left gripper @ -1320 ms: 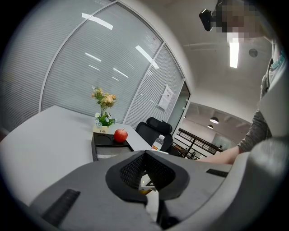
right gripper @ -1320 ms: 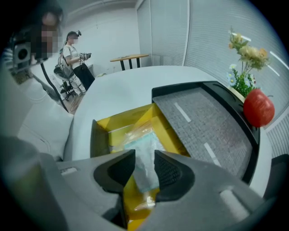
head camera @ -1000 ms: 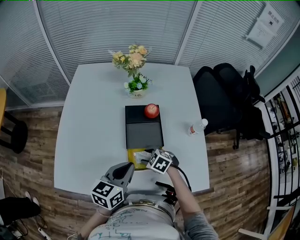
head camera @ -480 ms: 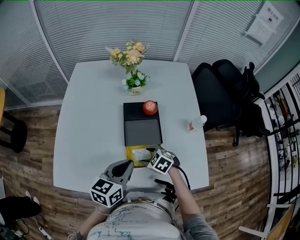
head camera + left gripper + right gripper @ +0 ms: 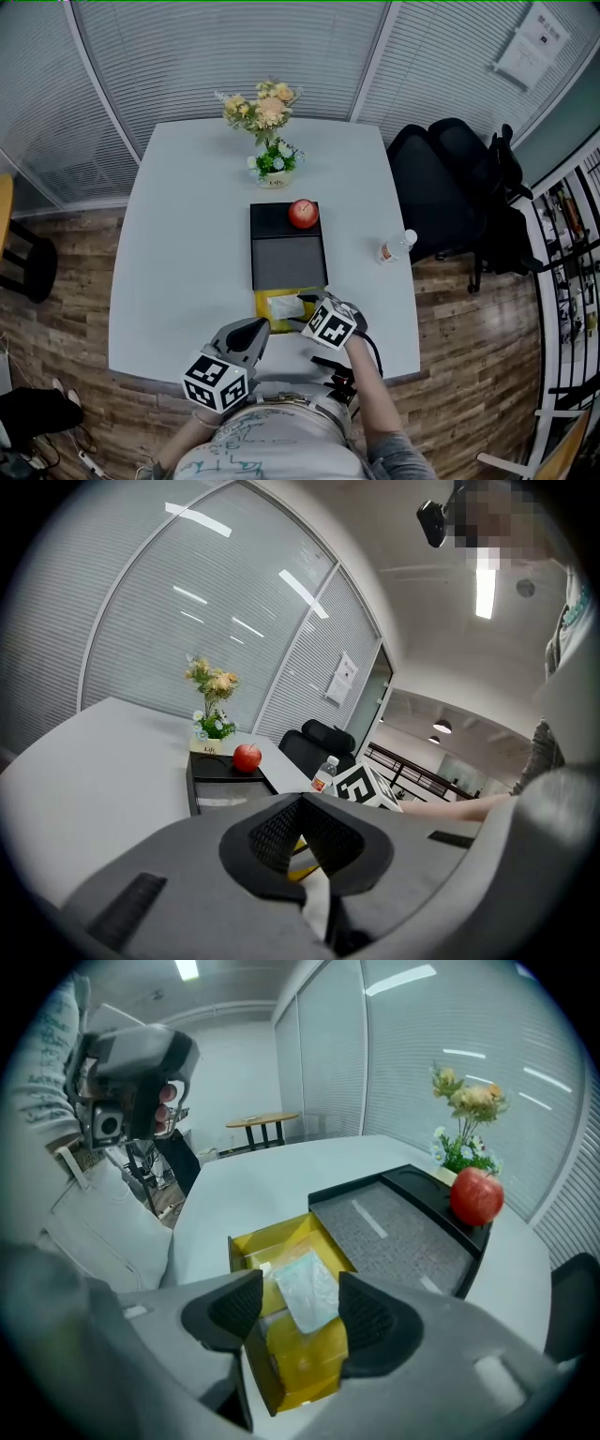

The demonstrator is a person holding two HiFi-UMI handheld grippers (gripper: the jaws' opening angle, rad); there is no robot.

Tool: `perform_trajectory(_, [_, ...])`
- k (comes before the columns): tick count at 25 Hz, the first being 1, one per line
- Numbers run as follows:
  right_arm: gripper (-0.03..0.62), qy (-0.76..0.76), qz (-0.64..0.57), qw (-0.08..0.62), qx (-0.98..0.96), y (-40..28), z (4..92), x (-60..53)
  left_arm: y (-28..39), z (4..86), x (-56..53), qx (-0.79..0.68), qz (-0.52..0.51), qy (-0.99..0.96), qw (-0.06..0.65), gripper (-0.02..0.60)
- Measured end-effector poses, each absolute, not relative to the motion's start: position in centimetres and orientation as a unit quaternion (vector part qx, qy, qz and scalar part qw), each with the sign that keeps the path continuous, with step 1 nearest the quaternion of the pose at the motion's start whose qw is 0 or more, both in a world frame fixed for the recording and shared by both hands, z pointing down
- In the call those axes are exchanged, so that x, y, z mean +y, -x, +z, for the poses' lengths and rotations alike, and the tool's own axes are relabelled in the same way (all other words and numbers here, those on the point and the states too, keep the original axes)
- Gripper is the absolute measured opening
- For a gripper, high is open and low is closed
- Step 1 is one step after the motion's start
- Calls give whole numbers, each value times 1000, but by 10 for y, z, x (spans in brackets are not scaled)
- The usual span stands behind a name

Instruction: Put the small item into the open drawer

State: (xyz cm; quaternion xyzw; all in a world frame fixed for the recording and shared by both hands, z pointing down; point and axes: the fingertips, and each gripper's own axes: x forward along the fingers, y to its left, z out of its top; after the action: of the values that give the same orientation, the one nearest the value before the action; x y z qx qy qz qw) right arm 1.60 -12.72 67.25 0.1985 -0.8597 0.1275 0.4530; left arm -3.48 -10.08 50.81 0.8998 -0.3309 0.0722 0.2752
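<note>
The white desk (image 5: 178,244) stretches ahead of both tongs. Just beyond the right tongs (image 5: 300,1314) stands a black cabinet (image 5: 289,262). Its yellow drawer (image 5: 307,1357) is pulled out directly beneath those tongs, whose jaws are released and spread wide. A red apple (image 5: 303,214) rests on the cabinet's end farthest from them. The small item (image 5: 306,1288), a pale packet, lies inside the drawer, framed between the right jaws. The left tongs (image 5: 302,803), beside the right pair, are clenched on nothing.
</note>
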Motion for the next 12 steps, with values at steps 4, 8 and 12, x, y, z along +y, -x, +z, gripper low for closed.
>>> perform_trajectory(4, [249,-200,119,462,-856,-20,668,-122,37,507,-101,-333,70,-899,275,-3])
perform_trajectory(8, [229,-205,118,461,-855,-21,663,-119,36,507,-99,-331,71,-899,277,-3])
perform_trajectory(12, [181,-210,115,464,-853,-23,660,-117,35,507,-98,-328,71,-900,279,-3])
